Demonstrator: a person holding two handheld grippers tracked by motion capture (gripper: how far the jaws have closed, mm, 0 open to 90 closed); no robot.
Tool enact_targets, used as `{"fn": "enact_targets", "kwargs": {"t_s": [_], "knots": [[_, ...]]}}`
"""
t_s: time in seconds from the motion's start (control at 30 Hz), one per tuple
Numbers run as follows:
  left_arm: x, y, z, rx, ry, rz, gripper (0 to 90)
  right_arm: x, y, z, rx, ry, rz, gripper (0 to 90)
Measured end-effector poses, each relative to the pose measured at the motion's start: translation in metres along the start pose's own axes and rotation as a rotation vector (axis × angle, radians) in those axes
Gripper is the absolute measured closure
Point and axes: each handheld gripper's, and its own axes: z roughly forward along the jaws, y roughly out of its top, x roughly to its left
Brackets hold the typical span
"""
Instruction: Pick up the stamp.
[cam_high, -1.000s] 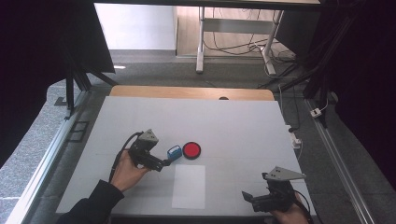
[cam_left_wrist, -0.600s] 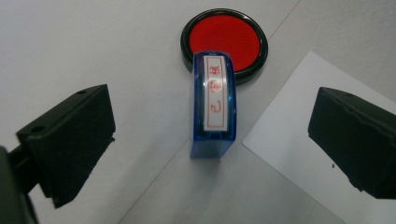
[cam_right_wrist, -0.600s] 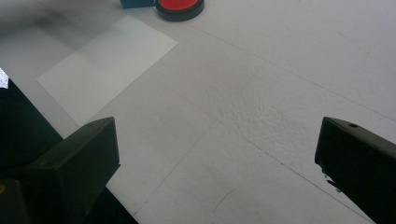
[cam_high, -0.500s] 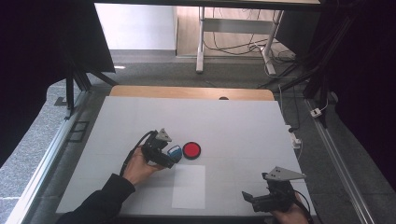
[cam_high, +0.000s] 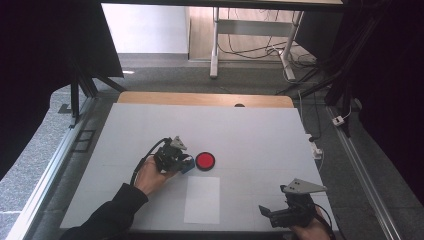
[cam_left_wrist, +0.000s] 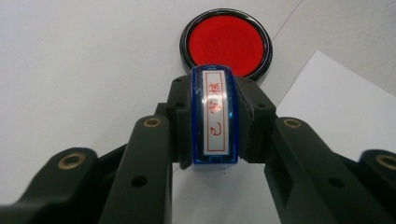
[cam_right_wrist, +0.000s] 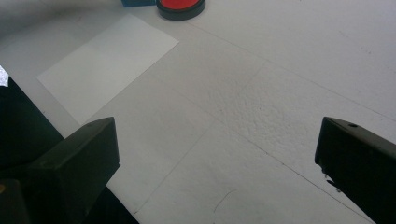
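A blue stamp (cam_left_wrist: 214, 116) with a clear top and red characters stands on the white table just short of a round red ink pad (cam_left_wrist: 226, 43). My left gripper (cam_left_wrist: 215, 133) has just been closing, and its pads now press on both sides of the stamp. From above, the left gripper (cam_high: 184, 163) holds the stamp (cam_high: 188, 167) just left of the ink pad (cam_high: 205, 160), with a white sheet of paper (cam_high: 202, 199) in front of them. My right gripper (cam_high: 265, 212) rests near the front right edge, its jaws wide apart with nothing between them (cam_right_wrist: 217, 158).
The table top (cam_high: 250, 135) is white with a wooden strip along its far edge. Metal rails run along both sides. In the right gripper view the paper (cam_right_wrist: 107, 63) lies to the left and the ink pad (cam_right_wrist: 181, 6) sits at the top.
My left gripper moved right up to the blue stamp and closed its jaws on it. The right gripper stayed where it was.
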Motion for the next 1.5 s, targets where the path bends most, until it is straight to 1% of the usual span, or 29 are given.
{"fn": "enact_targets", "kwargs": {"t_s": [0.07, 0.1, 0.13, 0.17, 0.2, 0.27, 0.33, 0.37, 0.47, 0.53, 0.57, 0.6, 0.63, 0.67, 0.77, 0.8, 0.9, 0.97, 1.03, 1.1, 1.13, 1.27, 1.33, 1.37, 1.47, 1.5], "knots": [[-0.001, 0.0, 0.0, 0.007, 0.003, 0.004, 70.6, 0.0, 0.0, 0.0, 0.0, 0.0, 0.001, 0.0], [0.0, 0.001, -0.001, 0.014, -0.009, -0.019, 70.7, 0.0, 0.0, 0.0, 0.0, 0.003, 0.002, 0.0], [0.0, 0.001, -0.001, 0.014, -0.009, -0.019, 70.8, 0.0, 0.0, 0.0, 0.0, 0.003, 0.002, 0.0], [0.001, 0.001, -0.001, 0.017, -0.022, -0.037, 70.8, 0.0, 0.0, 0.0, 0.0, 0.003, 0.001, 0.0], [0.004, 0.001, -0.004, 0.016, -0.056, -0.082, 70.8, 0.0, 0.0, 0.0, -0.001, 0.0, -0.002, 0.0], [0.003, 0.001, -0.006, 0.011, -0.056, -0.086, 70.8, 0.0, 0.0, 0.0, -0.002, 0.0, -0.003, 0.0], [0.003, 0.0, -0.012, -0.002, -0.053, -0.09, 70.8, 0.0, 0.0, -0.001, -0.006, 0.003, -0.003, 0.0], [0.003, -0.001, -0.015, -0.008, -0.056, -0.101, 70.8, 0.0, 0.0, -0.001, -0.006, 0.004, -0.003, 0.0], [0.003, -0.001, -0.018, -0.018, -0.056, -0.107, 70.8, 0.0, 0.0, -0.001, -0.008, 0.005, -0.005, 0.0], [0.003, -0.001, -0.024, -0.039, -0.059, -0.114, 70.7, 0.0, 0.0, -0.001, -0.007, 0.005, -0.009, 0.0], [0.002, -0.001, -0.028, -0.06, -0.048, -0.113, 70.7, 0.001, 0.0, 0.0, -0.005, 0.005, -0.01, 0.0], [0.002, -0.001, -0.028, -0.06, -0.048, -0.113, 70.8, 0.001, 0.0, 0.0, 0.0, 0.006, -0.012, 0.0], [0.002, -0.001, -0.032, -0.076, -0.051, -0.119, 70.8, 0.001, 0.0, 0.0, 0.0, 0.005, -0.013, 0.0], [0.001, -0.001, -0.035, -0.087, -0.049, -0.119, 70.7, 0.001, 0.0, 0.0, 0.0, 0.002, -0.015, 0.0], [0.0, -0.001, -0.039, -0.086, -0.056, -0.115, 70.8, 0.001, 0.0, 0.0, -0.001, 0.001, -0.016, 0.0], [0.0, -0.002, -0.041, -0.085, -0.057, -0.108, 70.8, 0.001, 0.0, 0.0, -0.001, 0.001, -0.016, 0.0], [-0.001, -0.004, -0.047, -0.112, -0.086, -0.111, 70.8, 0.002, 0.001, 0.001, 0.004, 0.004, -0.02, 0.0], [-0.003, -0.004, -0.05, -0.121, -0.089, -0.098, 70.8, 0.002, 0.001, 0.001, 0.003, 0.004, -0.022, 0.0], [-0.004, -0.005, -0.054, -0.136, -0.102, -0.084, 70.8, 0.001, 0.001, 0.0, 0.002, 0.005, -0.016, 0.0], [-0.006, -0.006, -0.058, -0.144, -0.116, -0.078, 70.7, 0.001, 0.001, 0.0, 0.003, 0.006, -0.013, 0.0], [-0.006, -0.006, -0.058, -0.144, -0.116, -0.078, 70.7, 0.001, 0.0, 0.0, -0.003, 0.008, -0.011, 0.0], [-0.011, -0.009, -0.065, -0.167, -0.143, -0.078, 70.7, 0.001, 0.001, 0.0, 0.001, 0.006, -0.011, 0.0], [-0.012, -0.009, -0.067, -0.169, -0.147, -0.076, 70.7, 0.001, 0.001, 0.001, 0.001, 0.008, -0.013, 0.0], [-0.015, -0.009, -0.069, -0.177, -0.15, -0.062, 70.7, 0.001, 0.001, 0.001, 0.003, 0.008, -0.012, 0.0], [-0.02, -0.01, -0.072, -0.175, -0.157, -0.051, 70.7, 0.001, 0.001, 0.001, 0.001, 0.009, -0.01, 0.0], [-0.021, -0.011, -0.073, -0.178, -0.166, -0.049, 70.7, 0.0, 0.001, 0.001, 0.003, 0.009, -0.011, 0.0]]}}
